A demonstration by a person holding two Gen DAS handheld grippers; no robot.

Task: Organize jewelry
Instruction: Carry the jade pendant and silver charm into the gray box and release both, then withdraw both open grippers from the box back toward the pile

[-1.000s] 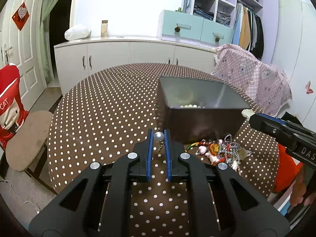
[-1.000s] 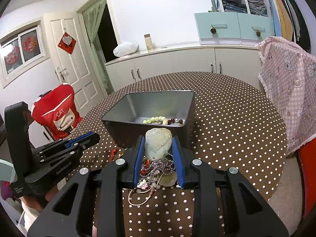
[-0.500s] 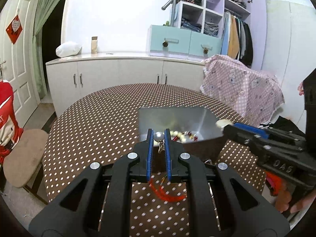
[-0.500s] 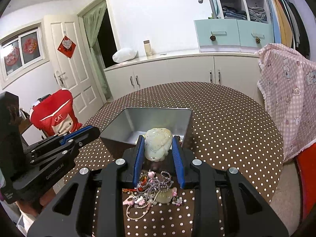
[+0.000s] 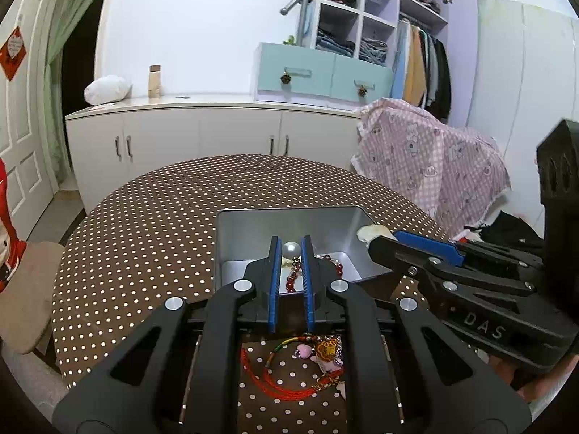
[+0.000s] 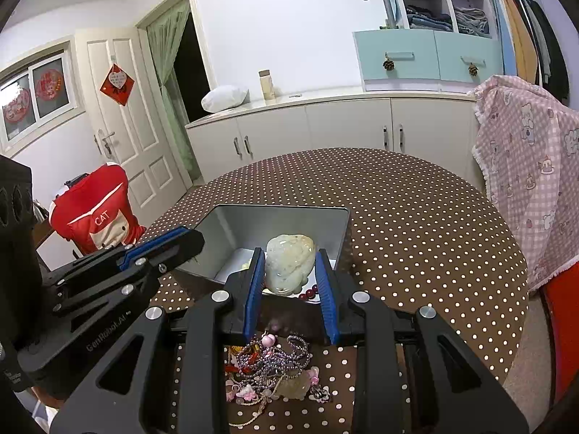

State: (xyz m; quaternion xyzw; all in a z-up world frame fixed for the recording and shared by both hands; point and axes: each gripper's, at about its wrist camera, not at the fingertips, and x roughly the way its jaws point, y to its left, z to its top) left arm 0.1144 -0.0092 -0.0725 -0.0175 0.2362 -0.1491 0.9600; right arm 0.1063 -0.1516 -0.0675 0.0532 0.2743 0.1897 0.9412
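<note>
So both grippers are loaded and sitting right over the grey metal box point(image 5: 253, 242), which is the drop spot on the polka-dot table point(image 5: 144, 224). The left gripper point(image 5: 291, 253) is pinched tight on a pearl point(image 5: 291, 249), with something dangling below it toward the red beads point(image 5: 291, 282) lying on the box floor; I can't tell if that dangle belongs to the pearl piece or is just what's in the box. The right gripper point(image 6: 289, 267) is clamped on a pale jade carving point(image 6: 289, 267), held above the near edge of the box, just right of the left one.

Rest of the stuff is a tangled pile point(image 6: 275, 369) of chains and charms on the table, on the near side of the box, plus a red cord point(image 5: 286, 383) next to it.

My take on doing this bit well: get each piece properly past the box's near wall before letting go, and go low first. The jade looks heavy and probably chips if dropped onto metal. Release one side at a time so the two tools don't knock each other, they're pretty close.
</note>
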